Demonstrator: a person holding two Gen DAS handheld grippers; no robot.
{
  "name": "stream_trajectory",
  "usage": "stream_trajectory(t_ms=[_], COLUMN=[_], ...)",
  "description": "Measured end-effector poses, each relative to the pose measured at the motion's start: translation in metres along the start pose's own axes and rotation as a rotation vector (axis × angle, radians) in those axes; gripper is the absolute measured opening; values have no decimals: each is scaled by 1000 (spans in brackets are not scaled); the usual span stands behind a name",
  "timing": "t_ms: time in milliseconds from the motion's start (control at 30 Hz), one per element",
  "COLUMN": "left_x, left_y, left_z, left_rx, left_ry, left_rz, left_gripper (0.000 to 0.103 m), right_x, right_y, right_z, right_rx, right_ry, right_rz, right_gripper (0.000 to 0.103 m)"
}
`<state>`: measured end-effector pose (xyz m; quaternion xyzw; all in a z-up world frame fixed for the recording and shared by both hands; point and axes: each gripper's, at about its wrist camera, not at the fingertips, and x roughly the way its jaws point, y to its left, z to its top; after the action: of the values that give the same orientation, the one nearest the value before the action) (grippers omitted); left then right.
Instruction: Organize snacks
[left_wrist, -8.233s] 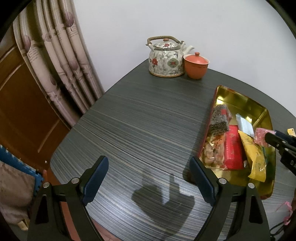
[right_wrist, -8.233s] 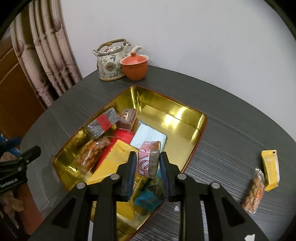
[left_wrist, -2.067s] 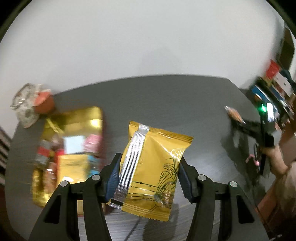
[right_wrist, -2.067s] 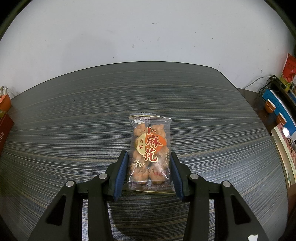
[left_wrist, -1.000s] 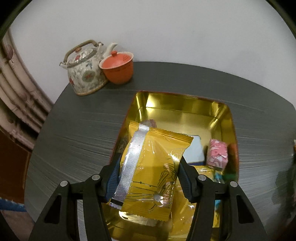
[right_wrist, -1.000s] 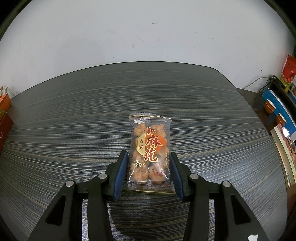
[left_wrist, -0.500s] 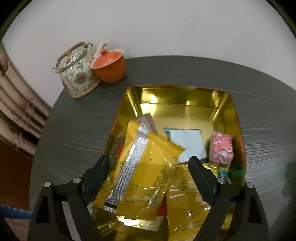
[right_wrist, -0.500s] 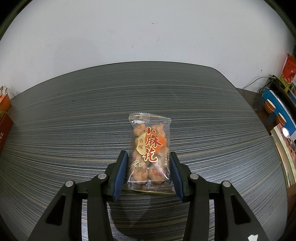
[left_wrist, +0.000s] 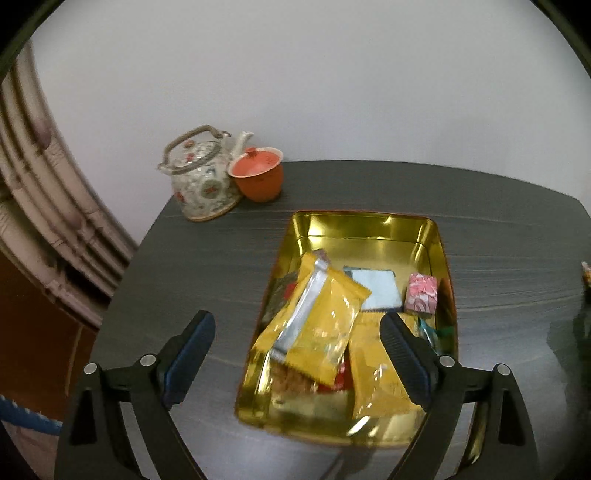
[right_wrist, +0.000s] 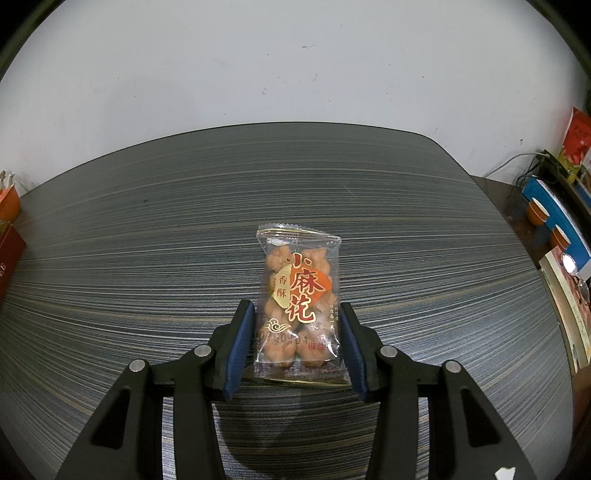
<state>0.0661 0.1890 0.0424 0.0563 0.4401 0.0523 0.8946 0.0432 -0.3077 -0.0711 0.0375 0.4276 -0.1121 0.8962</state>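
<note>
In the left wrist view a gold tray (left_wrist: 369, 227) on the dark table holds several snack packets. A yellow packet with a silver seam (left_wrist: 314, 325) lies on top of them at the tray's left side. My left gripper (left_wrist: 297, 349) is open and empty above the tray's near end. In the right wrist view a clear packet of orange twisted snacks (right_wrist: 299, 299) sits between the pads of my right gripper (right_wrist: 297, 341), which is shut on its lower half, just above the table.
A floral teapot (left_wrist: 201, 177) and an orange lidded cup (left_wrist: 258, 177) stand behind the tray near the wall. A curtain (left_wrist: 44, 206) hangs at the left. A pink packet (left_wrist: 421, 293) and a pale blue one (left_wrist: 376, 288) lie in the tray. Books and clutter (right_wrist: 561, 229) sit beyond the table's right edge.
My left gripper opened and let the yellow packet drop into the tray, then drew back and up. My right gripper stayed still, holding the orange snack packet.
</note>
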Motion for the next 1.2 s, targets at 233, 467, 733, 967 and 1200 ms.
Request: stream_trajectory(t_ms=[233, 467, 733, 967, 1200], left_x=[-32, -51, -49, -49, -34], left_y=[18, 22, 37, 42, 50], left_z=[-38, -73, -85, -83, -89], left_rx=[-39, -4, -48, -1, -28], left_ry=[-43, -73, -60, -73, -31], left_rz=[48, 71, 86, 126, 128], left_gripper=[92, 93, 93, 93, 93], right_x=[0, 1, 1, 1, -3], right_y=[-1, -3, -1, 2, 10], right_z=[0, 0, 0, 2, 1], right_rx=[1, 1, 5, 27, 46], right_ry=[0, 0, 0, 15, 33], right_rz=[3, 2, -2, -25, -63], right_gripper=[43, 43, 42, 36, 35])
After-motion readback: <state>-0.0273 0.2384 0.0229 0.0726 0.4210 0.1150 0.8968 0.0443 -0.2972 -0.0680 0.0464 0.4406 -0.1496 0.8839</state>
